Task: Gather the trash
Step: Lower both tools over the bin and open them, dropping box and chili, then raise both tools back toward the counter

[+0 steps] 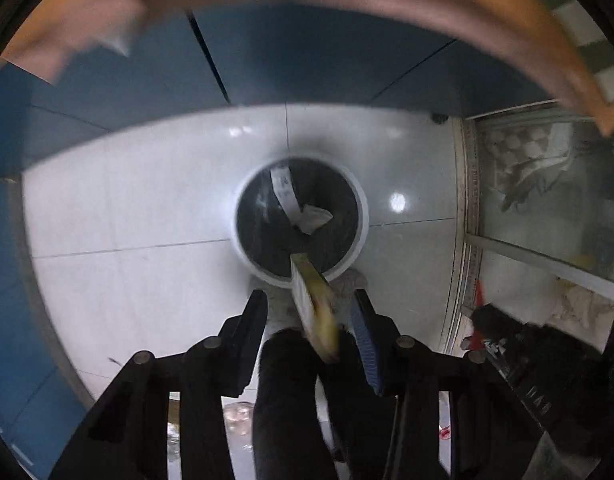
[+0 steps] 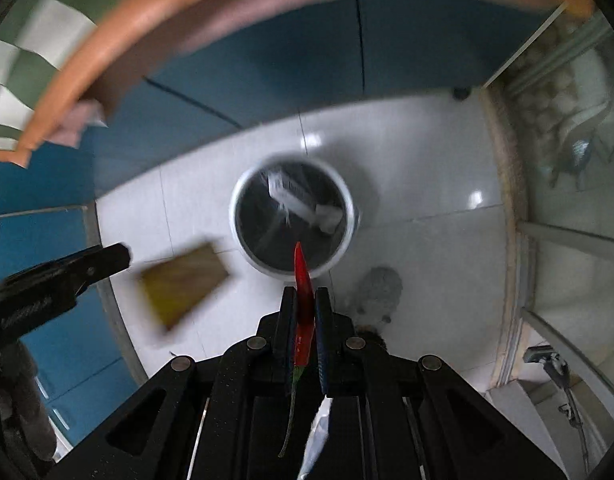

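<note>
the left gripper stood spread above the round white-rimmed bin at twelve o'clock, a blurred flat yellow packet loose between its fingers, while the right gripper pinched a thin red wrapper over that bin.

White glossy tiled floor with grout lines, light glare spots. Dark blue cabinet panels behind. Curved orange-brown tabletop edge overhead, blurred. Green-white checkered cloth upper left. Glass door with metal frame at right.
</note>
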`<state>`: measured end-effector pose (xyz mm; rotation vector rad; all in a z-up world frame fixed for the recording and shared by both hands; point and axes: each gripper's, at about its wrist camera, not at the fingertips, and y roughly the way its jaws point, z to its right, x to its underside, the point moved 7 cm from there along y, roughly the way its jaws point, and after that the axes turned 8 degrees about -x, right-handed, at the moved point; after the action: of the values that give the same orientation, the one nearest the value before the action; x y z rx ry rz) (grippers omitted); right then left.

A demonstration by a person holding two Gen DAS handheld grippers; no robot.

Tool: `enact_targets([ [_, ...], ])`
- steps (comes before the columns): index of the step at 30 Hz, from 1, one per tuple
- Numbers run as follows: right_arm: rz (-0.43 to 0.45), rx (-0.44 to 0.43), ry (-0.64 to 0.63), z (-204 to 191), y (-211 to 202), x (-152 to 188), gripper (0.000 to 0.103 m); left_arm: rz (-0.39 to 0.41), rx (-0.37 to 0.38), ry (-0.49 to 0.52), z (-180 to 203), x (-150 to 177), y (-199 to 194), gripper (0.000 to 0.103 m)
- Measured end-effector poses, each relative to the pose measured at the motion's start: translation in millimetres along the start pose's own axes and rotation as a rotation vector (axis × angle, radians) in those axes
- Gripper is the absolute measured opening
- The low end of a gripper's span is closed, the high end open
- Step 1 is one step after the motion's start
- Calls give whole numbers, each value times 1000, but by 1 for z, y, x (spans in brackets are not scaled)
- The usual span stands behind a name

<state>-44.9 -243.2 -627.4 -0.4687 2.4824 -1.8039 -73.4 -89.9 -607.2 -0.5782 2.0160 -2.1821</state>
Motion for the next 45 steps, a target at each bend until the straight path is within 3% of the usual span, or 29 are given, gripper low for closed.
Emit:
enact_targets([
  [4,-56,-11,10,27,95,-13,9,-62,4,-53,-3,-21,85,39],
  [6,-104,-57,48,38,148,-21,9,-87,7,-68,-6,-28,121,39],
  [9,-138,-63,56,45,196,-28,10,-84,-36,-83,-16,-31,156,45],
  [11,-150,-30,44,49,224,-37,13,-81,-64,-94,-26,-27,173,71],
  [12,-154,-16,43,51,232,-40,17,-73,-80,-95,-29,-25,178,79],
  [14,-149,-3,52,52,249,-41,55,-60,-122,-91,-35,-19,185,103],
  [17,-122,61,30,52,255,-48,90,-44,-190,-89,-51,-12,190,103],
  [19,-109,92,20,53,254,-52,103,-33,-210,-93,-57,-6,185,103],
  [22,-78,187,-7,56,243,-52,103,-13,-258,-96,-66,2,173,103],
  [26,-56,224,-2,60,221,-48,103,18,-286,-104,-71,5,154,103],
  [36,-13,223,-28,44,129,-17,103,64,-273,-100,-61,24,86,103],
  [45,75,205,-72,-1,-7,8,103,109,-237,-103,-45,69,-20,103],
])
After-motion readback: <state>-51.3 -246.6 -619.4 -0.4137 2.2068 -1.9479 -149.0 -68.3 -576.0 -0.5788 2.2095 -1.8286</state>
